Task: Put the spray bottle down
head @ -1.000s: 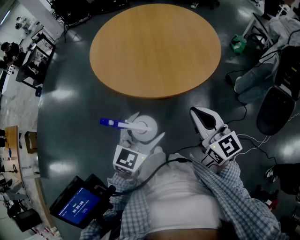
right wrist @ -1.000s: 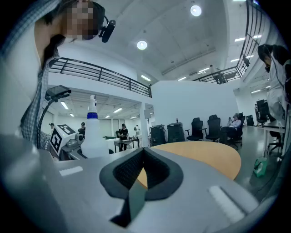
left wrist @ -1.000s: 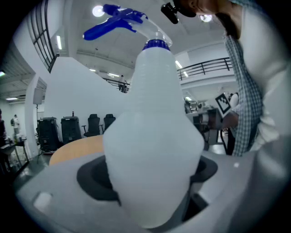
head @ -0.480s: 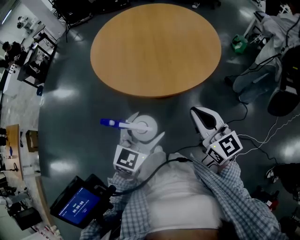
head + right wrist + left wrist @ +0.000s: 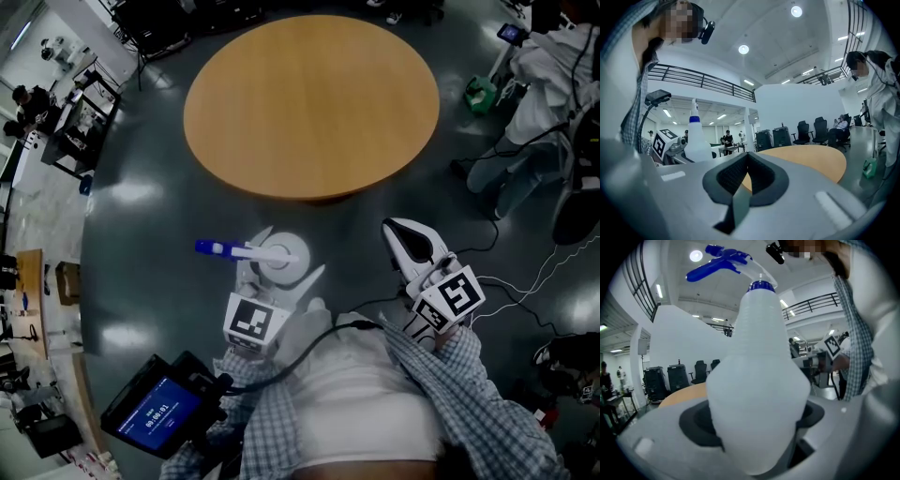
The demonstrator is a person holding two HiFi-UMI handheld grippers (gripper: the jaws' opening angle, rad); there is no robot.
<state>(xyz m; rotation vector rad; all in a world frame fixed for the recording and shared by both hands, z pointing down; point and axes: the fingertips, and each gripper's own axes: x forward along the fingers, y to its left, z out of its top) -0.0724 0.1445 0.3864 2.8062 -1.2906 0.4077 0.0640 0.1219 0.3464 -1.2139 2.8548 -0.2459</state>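
**Inspector:** State of the tongs, left first.

**Operator:** My left tongs (image 5: 289, 258) are spread wide and pinching the spray bottle (image 5: 759, 376). A pad presses on each side of its white body, low down. The bottle stands upright in the grip, and its blue trigger head (image 5: 719, 263) points off to my left.

**Inspector:** And the right?

**Operator:** My right tongs (image 5: 747, 174) are pressed together with nothing between the pads. They sit level, just off my right side, well apart from the bottle.

**Inspector:** Where is the bottle in relation to the surface?

**Operator:** It is not over it. The round wooden surface (image 5: 309, 103) lies ahead of me. The bottle hangs short of its near edge, above the dark floor (image 5: 141, 234), close to my body. The surface carries nothing that I can see.

**Inspector:** What has changed in the last second?

**Operator:** Nothing material. The grip on the bottle is the same, the trigger points the same way, and both tongs sit where they did. Only the scene in the head view has slid slightly, and the people at the far right have shifted.

**Inspector:** What does that mean for the task?

**Operator:** In my judgement the set-down has not begun. The bottle has still to be carried past the near edge and lowered until its base is supported. Only then should the left tongs open. If they opened here, the bottle would drop to the floor.
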